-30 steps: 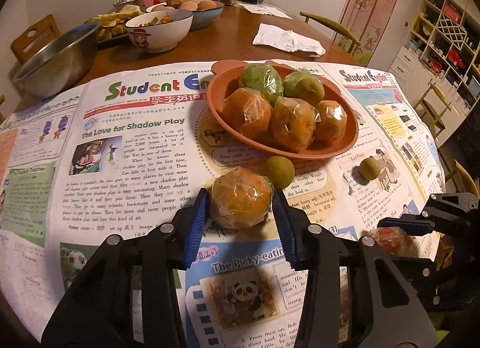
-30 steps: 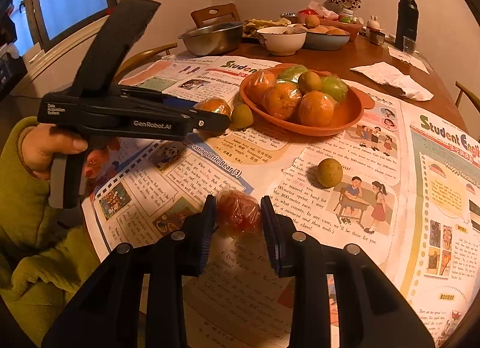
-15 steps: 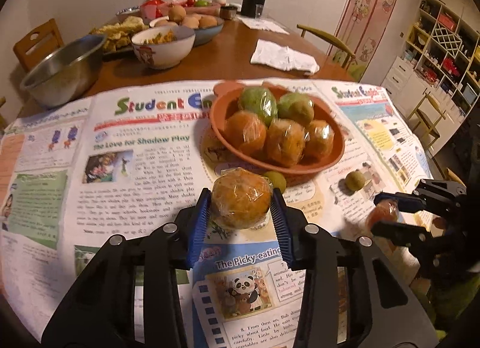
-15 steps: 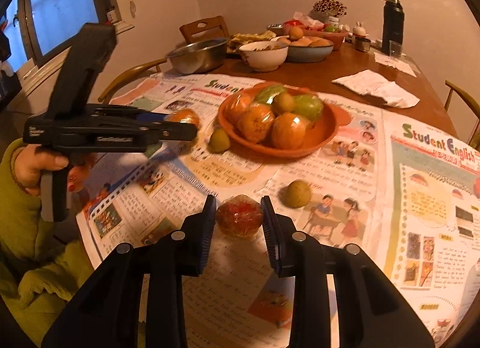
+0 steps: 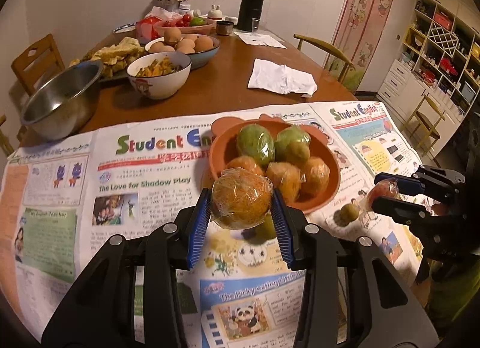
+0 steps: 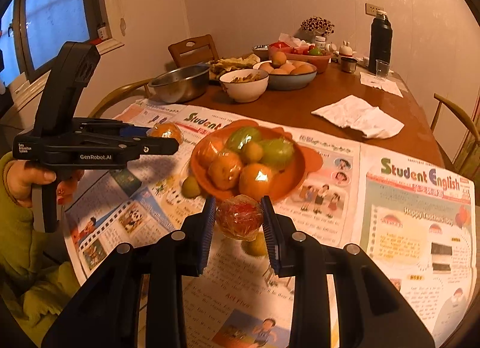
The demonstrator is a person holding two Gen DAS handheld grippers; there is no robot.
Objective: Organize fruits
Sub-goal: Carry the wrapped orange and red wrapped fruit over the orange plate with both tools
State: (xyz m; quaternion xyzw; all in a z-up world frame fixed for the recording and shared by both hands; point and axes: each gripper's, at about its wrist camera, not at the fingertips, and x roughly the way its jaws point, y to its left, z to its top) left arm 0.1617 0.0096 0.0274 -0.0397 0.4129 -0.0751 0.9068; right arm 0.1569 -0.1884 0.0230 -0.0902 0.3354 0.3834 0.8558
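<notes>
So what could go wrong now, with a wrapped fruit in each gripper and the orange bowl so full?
The orange bowl is already heaped, so a fruit dropped on top may roll off onto the newspaper.

The left gripper holds an orange fruit and the right gripper a red fruit; slick wrap may slip.

Both head for one bowl, so they might bump.

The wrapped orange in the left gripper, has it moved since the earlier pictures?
Yes. The wrapped orange, clamped in the left gripper, has risen off the newspaper and now overlaps the orange bowl.
</notes>
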